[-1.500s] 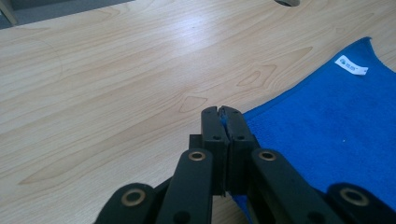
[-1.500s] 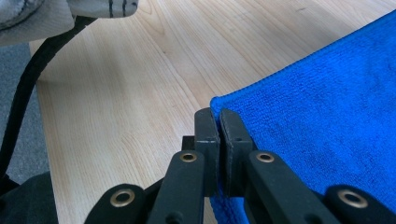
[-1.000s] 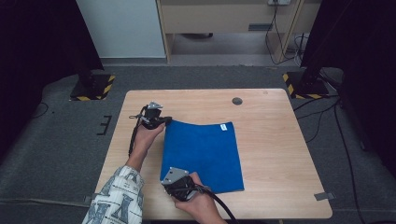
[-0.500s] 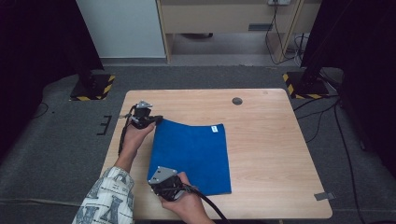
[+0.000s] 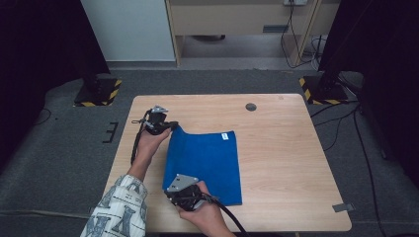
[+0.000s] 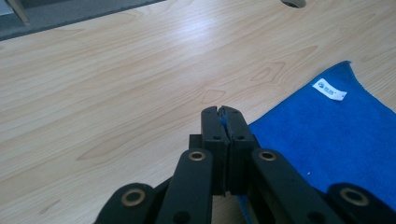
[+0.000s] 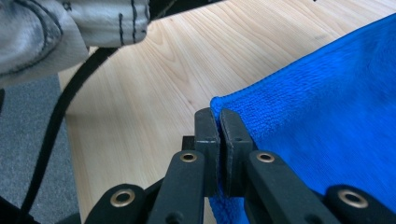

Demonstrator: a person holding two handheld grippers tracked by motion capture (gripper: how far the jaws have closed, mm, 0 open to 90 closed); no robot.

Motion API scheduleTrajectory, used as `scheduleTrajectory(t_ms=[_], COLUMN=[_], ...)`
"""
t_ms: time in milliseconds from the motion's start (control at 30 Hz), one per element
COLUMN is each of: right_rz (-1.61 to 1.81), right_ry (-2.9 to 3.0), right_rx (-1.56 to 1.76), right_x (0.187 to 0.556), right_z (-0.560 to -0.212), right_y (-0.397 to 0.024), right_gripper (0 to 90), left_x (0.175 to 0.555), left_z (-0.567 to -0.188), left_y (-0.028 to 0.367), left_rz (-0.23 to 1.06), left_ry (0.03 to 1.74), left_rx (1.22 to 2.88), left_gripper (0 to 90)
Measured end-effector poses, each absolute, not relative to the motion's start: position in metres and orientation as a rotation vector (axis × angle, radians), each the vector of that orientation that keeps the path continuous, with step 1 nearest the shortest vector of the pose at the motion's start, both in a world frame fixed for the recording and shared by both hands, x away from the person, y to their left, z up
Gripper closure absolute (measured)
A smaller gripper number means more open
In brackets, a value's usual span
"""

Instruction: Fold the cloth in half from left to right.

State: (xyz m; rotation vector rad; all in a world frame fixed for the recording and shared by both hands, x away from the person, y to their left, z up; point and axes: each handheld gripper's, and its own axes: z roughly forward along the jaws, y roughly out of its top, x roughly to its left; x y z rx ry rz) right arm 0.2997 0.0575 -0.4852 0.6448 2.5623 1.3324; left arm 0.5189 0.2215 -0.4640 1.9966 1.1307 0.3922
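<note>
A blue cloth (image 5: 210,163) with a small white label (image 5: 225,137) lies on the wooden table (image 5: 296,168). Its left edge is raised off the wood. My left gripper (image 5: 173,126) is shut on the cloth's far left corner. In the left gripper view the jaws (image 6: 222,112) are pressed together with a sliver of blue between them, and the cloth (image 6: 327,135) spreads to the right. My right gripper (image 5: 169,192) is shut on the near left corner. In the right gripper view the cloth's hem (image 7: 327,93) sits pinched at its tips (image 7: 215,114).
A round dark grommet (image 5: 251,106) sits in the table near the far edge. A patterned sleeve (image 7: 70,28) and a black cable (image 7: 56,126) hang just left of the right gripper. Bare wood lies to the right of the cloth.
Both grippers have drawn the cloth leftward across the table. Its left edge now stands higher off the wood between the two held corners.
</note>
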Motion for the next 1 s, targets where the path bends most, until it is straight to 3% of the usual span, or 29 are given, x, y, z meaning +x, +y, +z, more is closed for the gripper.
scheduleTrajectory(t_ms=[533, 1000], right_rz=[1.308, 1.314], right_ry=[2.544, 2.529], right_rx=[0.733, 0.782], right_x=[0.304, 0.301], right_z=[-0.495, -0.496], right_y=[-0.002, -0.023], right_gripper=[87.3, 87.3], left_x=[0.528, 0.529], left_z=[-0.475, -0.472], left_y=[0.171, 0.134], left_rz=[0.377, 0.368], left_ry=[1.155, 1.115], left_rx=[1.999, 2.025], left_gripper=[88.5, 88.5])
